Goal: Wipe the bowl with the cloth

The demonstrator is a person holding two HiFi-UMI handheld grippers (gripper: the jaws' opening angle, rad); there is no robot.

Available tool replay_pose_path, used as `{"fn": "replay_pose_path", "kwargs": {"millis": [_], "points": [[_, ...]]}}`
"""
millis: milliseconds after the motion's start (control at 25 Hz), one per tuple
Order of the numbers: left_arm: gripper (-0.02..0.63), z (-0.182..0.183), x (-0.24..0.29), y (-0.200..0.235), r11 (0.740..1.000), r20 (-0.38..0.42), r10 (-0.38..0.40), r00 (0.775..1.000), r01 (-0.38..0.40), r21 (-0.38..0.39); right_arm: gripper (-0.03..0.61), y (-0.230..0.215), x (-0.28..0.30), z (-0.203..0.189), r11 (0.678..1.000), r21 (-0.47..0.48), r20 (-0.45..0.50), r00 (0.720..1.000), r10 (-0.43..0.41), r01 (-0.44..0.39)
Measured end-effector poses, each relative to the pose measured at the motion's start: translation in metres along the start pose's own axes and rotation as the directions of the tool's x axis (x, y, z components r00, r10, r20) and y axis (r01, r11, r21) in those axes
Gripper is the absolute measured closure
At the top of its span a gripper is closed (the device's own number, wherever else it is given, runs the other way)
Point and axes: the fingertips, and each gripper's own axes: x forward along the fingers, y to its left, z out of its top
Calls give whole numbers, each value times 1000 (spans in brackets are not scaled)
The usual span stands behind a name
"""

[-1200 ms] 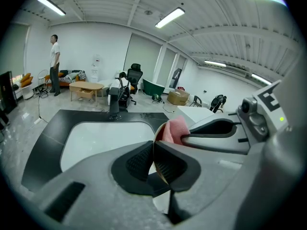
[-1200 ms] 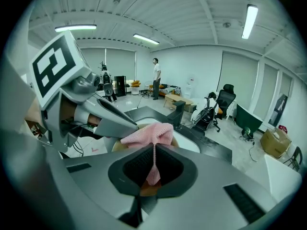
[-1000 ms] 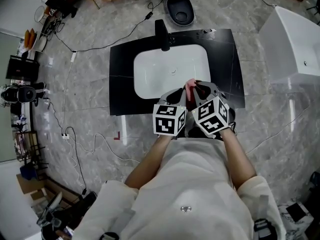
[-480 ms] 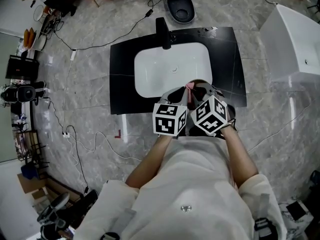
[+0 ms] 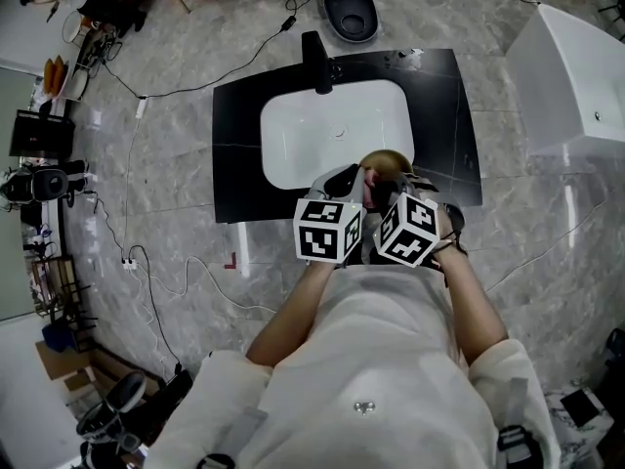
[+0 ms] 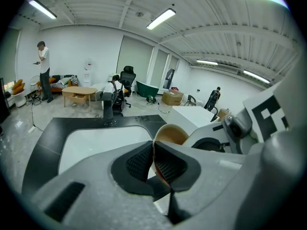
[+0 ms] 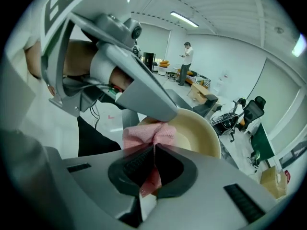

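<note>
Just above the near right corner of the white sink basin [image 5: 303,135], close to the near edge of the black tabletop [image 5: 239,154], a beige round bowl [image 7: 199,131] is held clear of the surface between the two tools. The left gripper [image 6: 152,159] is clamped on the bowl's rim — its two dark ribbed pads meet with the thin wall pinched between them. The bowl is tilted so its hollow faces the right gripper [image 7: 154,159]. That one has its jaws closed tight on a pink cloth [image 7: 144,134]: a bunched fold stands out ahead of the pads and a small tail hangs behind them. The bunched end lies against the bowl at its rim, just beside the grey finger of the left gripper. In the head view the two marker cubes sit side by side, nearly touching, over the tabletop's near edge. A black tap [image 5: 314,62] stands at the middle of the far edge — well apart from the bowl.
</note>
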Motion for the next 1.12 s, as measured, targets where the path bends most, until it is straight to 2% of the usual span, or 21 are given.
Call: {"fn": "replay_pose_path", "kwargs": {"millis": [160,320,440,600,720,800,920,1120], "points": [[594,3,-1,7,1000,11,0,1000,0,-13,563,-21,-6,-13,994,-68,-72,993,-94,90],[594,6,0,3,1000,24,-1,1000,2,-10,563,-39,-14,-16,982,-109,-95,981,-167,157],[594,10,-1,1,1000,27,-3,1000,3,-5,563,-33,-12,-15,978,-142,-115,979,-167,150],[592,8,0,-5,1000,20,-21,1000,21,4,563,-12,-1,-9,987,-134,-90,991,-99,87],[592,6,2,-11,999,10,-35,999,35,14,563,-7,2,2,995,-81,-35,997,-64,61],[592,6,1,-9,999,10,-39,999,39,0,563,-14,0,9,997,-14,16,997,-71,71],[593,5,1,-8,999,9,-46,999,46,-8,563,-32,-6,16,990,98,83,990,-112,104],[594,5,0,-10,999,10,-43,999,43,5,563,-64,-21,18,956,220,117,967,-225,195]]}}
